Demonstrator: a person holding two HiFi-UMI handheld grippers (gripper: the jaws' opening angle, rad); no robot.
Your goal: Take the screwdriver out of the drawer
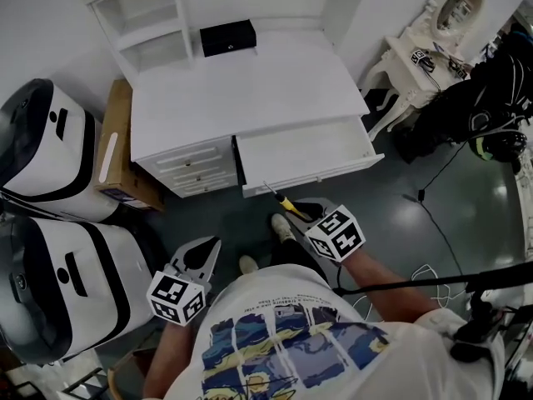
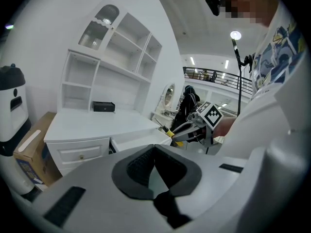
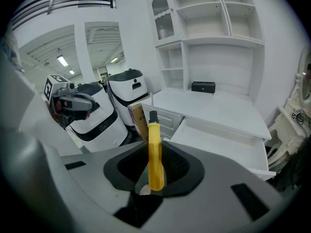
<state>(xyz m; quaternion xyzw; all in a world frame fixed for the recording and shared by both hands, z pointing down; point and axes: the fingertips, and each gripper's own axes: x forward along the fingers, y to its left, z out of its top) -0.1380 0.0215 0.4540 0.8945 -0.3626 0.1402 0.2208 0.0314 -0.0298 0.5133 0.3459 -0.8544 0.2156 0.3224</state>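
Note:
A screwdriver (image 3: 155, 152) with a yellow handle and a thin metal shaft stands up between the pads of my right gripper (image 3: 154, 165), which is shut on the handle. In the head view the screwdriver (image 1: 281, 198) points toward the front of the open white drawer (image 1: 312, 176), held just outside it by the right gripper (image 1: 298, 212). The drawer's inside looks bare. My left gripper (image 1: 203, 255) hangs lower left, away from the desk, its jaws shut with nothing in them. In the left gripper view the left gripper (image 2: 154, 157) faces the right gripper (image 2: 188, 130) and the screwdriver (image 2: 167, 128).
A white desk (image 1: 250, 90) with a shelf hutch carries a small black box (image 1: 227, 37). A cardboard box (image 1: 117, 144) and two white-and-black machines (image 1: 50, 215) stand at the left. A white vanity table (image 1: 433, 40) and floor cables (image 1: 433, 215) are at the right.

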